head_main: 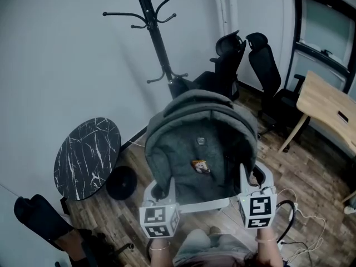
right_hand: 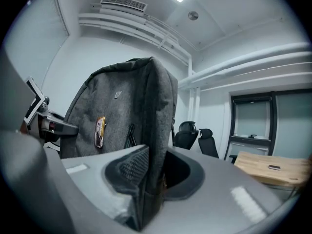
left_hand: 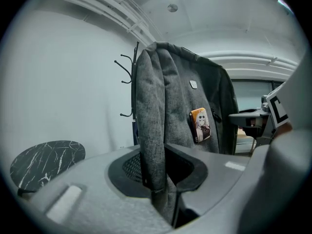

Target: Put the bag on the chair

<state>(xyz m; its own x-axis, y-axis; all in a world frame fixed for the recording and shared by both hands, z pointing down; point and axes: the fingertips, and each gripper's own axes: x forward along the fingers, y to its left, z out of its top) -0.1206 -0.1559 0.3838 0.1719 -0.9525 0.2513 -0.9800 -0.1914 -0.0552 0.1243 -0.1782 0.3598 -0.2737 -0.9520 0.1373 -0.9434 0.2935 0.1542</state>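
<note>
**Inspector:** Head view first. Where is the load?

**Operator:** The grey woven-fabric bag (head_main: 200, 143) stands upright in front of me, held off the wooden plank floor (head_main: 311, 177). My left gripper (head_main: 158, 192) has its lower left edge and my right gripper (head_main: 253, 178) its lower right edge. A small orange rectangular badge (head_main: 200, 166) sits on the face turned towards me. Two black high-backed office chairs (head_main: 228, 60) stand well beyond the bag, by the far wall. A black metal coat stand (head_main: 153, 26) is behind it, a round black marble-patterned table (head_main: 87, 157) to its left, and a pale wooden desk (head_main: 328, 104) to the right.

**Inspector:** Left gripper view?

**Operator:** The jaws of my left gripper (left_hand: 161, 175) are clamped on a thick folded side edge of the bag (left_hand: 180, 106). The fabric fills the gap and both pads press on it. The badge (left_hand: 200, 125), the table (left_hand: 46, 162) and the coat stand (left_hand: 132, 82) are in sight.

**Inspector:** Right gripper view?

**Operator:** Same finding. My right gripper (right_hand: 151, 173) is closed on the opposite side edge of the bag (right_hand: 126, 106), with fabric pinched between the pads. The chairs (right_hand: 187, 133) and the desk (right_hand: 273, 168) lie beyond, well apart from the bag.
</note>
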